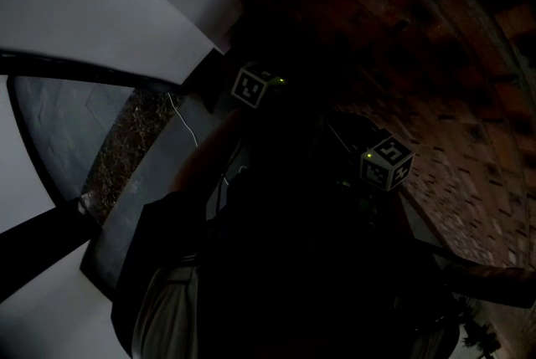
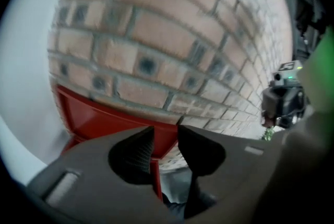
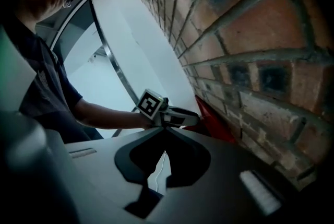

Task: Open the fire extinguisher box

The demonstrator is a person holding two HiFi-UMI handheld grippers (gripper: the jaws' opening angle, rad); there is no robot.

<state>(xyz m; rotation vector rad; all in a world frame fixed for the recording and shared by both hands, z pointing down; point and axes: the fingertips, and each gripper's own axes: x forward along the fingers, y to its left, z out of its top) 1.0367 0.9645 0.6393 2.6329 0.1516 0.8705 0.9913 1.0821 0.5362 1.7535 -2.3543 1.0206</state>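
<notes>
The red fire extinguisher box (image 2: 104,113) stands low against a brick wall (image 2: 156,35). In the left gripper view my left gripper (image 2: 166,131) is shut on the box's red door, whose thin edge (image 2: 155,178) runs down between the jaws beside the ribbed left pad. The right gripper view shows the left gripper (image 3: 190,117) at the red box (image 3: 216,126) from the side. My right gripper (image 3: 164,133) hangs behind it, shut with its tips touching and nothing in them. The dark head view shows only the two marker cubes (image 1: 251,87) (image 1: 387,163).
The brick wall (image 3: 250,45) runs close along the right gripper's right side. A white wall panel (image 3: 146,56) and a dark curved frame (image 3: 112,66) lie to the left. The person's forearm (image 3: 104,116) reaches across to the left gripper. The right gripper (image 2: 284,97) shows at the left gripper view's right edge.
</notes>
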